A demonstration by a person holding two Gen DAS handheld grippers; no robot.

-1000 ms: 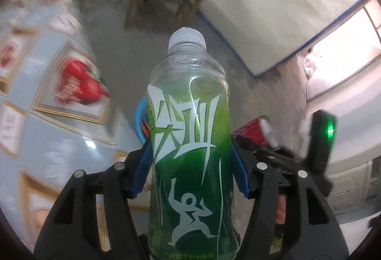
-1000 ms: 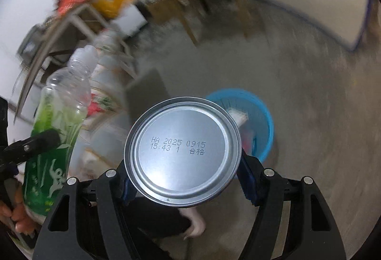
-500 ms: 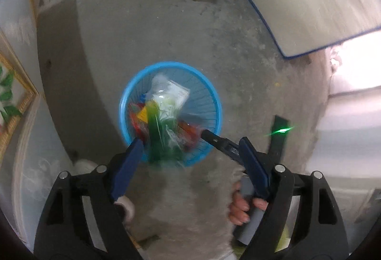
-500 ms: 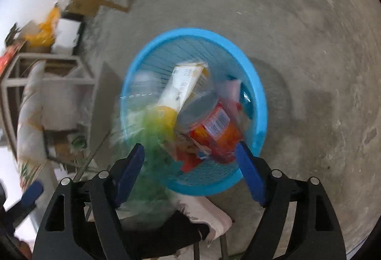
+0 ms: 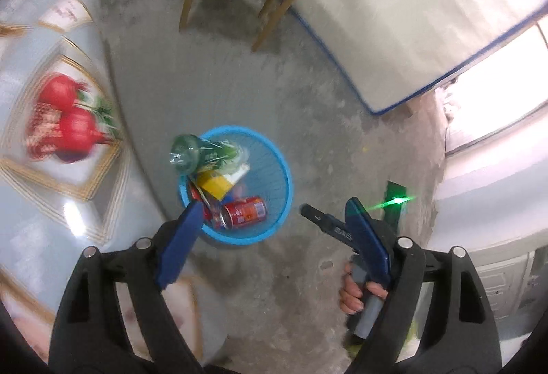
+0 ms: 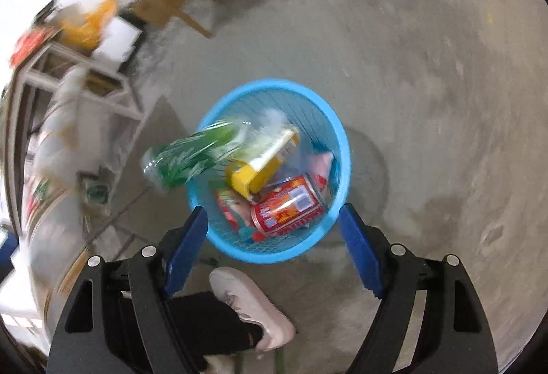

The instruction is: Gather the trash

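**Bottle and can dropped, both hand-held grippers released**

Left hand-held gripper point(image 5: 272, 214) and right hand-held gripper point(image 6: 274, 225): jaws just spread wide, nothing between. Above mid-frame, blue basket point(image 6: 337, 134) on the floor: red can point(image 6: 287, 202) inside among wrappers; green bottle point(image 6: 186, 154) tipped over the left rim, not fully in. Remaining trash on the worktop point(image 5: 41, 202): cannot tell.

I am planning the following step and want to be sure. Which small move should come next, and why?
Probably lift both grippers away from the blue basket and turn toward more trash. The left gripper and right gripper have just been opening and hold nothing. The red can lies inside; the green bottle leans over the rim, so check that it stays.
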